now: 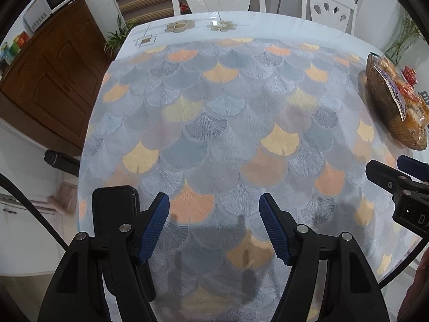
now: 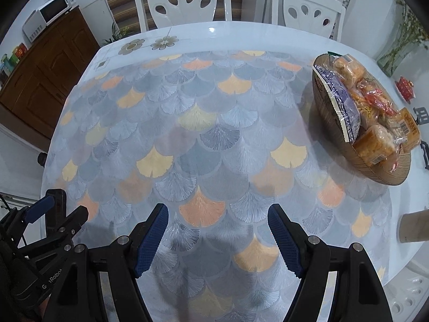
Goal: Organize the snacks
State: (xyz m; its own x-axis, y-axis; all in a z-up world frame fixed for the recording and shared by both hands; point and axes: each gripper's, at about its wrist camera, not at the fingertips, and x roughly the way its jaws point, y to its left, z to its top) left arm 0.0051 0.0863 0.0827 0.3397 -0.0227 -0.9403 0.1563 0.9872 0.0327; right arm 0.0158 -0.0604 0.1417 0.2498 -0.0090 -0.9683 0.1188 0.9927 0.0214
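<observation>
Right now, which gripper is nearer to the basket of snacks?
Right. The right gripper hovers open over the tablecloth, with the basket ahead to its right. The left gripper sits on the far side of the right one, further from the basket.

A white glossy table carries a cloth printed with overlapping fan-shaped leaves in grey, blue, orange and pale yellow, spread over most of its top. Beyond the cloth's far edge the bare surface shows a printed flower motif. Near the right edge stands a ribbed, amber-coloured oval bowl, heaped with wrapped snack packets in clear, purple and orange wrappers. Past the bowl lies a small red item, possibly sweets. A tan, box-like object rests at the near right edge, only partly in view.
</observation>
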